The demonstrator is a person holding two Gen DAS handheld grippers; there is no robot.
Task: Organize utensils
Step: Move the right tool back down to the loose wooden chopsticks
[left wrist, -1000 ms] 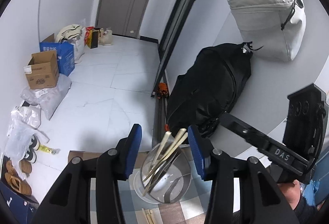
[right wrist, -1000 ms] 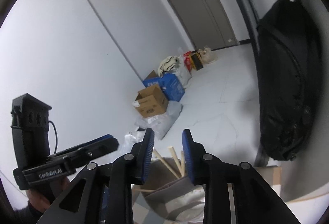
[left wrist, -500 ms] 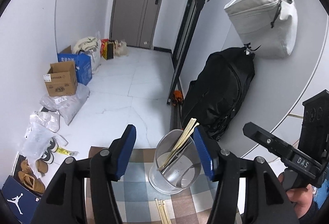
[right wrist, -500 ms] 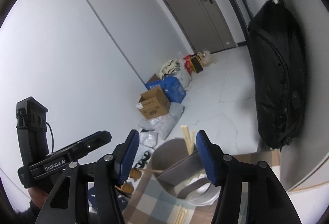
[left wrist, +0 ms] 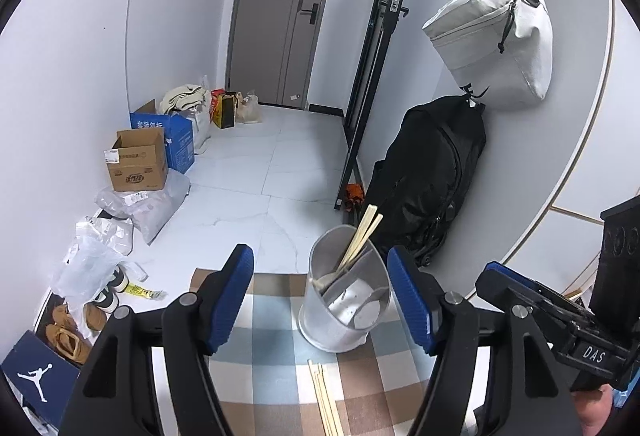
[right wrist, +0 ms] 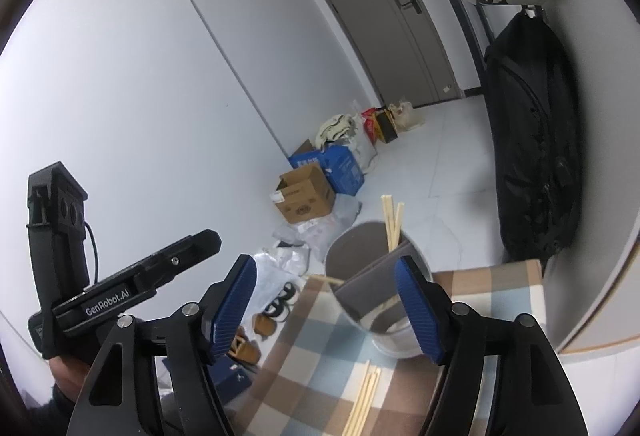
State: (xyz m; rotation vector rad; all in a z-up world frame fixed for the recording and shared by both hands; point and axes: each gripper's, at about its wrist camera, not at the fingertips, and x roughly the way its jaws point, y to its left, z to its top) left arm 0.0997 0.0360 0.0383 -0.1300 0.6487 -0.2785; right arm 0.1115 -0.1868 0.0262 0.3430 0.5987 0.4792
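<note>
2 wooden chopsticks [left wrist: 362,236] are standing in a clear plastic holder [left wrist: 345,300] in the left wrist view, leaning to the right with their tips poking above the rim. A grey divider is splitting the holder into compartments, and the chopsticks are sitting in the far one; something pale is lying low in the holder, too unclear to name. The holder is resting upright on a checked cloth [left wrist: 272,340], near its far edge. More loose chopsticks [left wrist: 326,396] are lying flat on the cloth just in front of the holder, apart from it. The left gripper [left wrist: 320,300] is opening, its blue pads spreading wide, holding nothing; the holder is showing between them without touching either. The right gripper [left wrist: 552,312] is showing at the right edge, black, held in a hand.

2 chopsticks [right wrist: 392,220] are again rising from the holder [right wrist: 376,288] in the right wrist view, in the compartment behind the grey divider. The loose chopsticks [right wrist: 366,392] are lying on the cloth [right wrist: 480,296] in front. The right gripper [right wrist: 326,308] is also opening wide and gripping nothing; its right pad is overlapping the holder's side in view, though contact is unclear. The left gripper [right wrist: 132,284] is hovering at the left.
</note>
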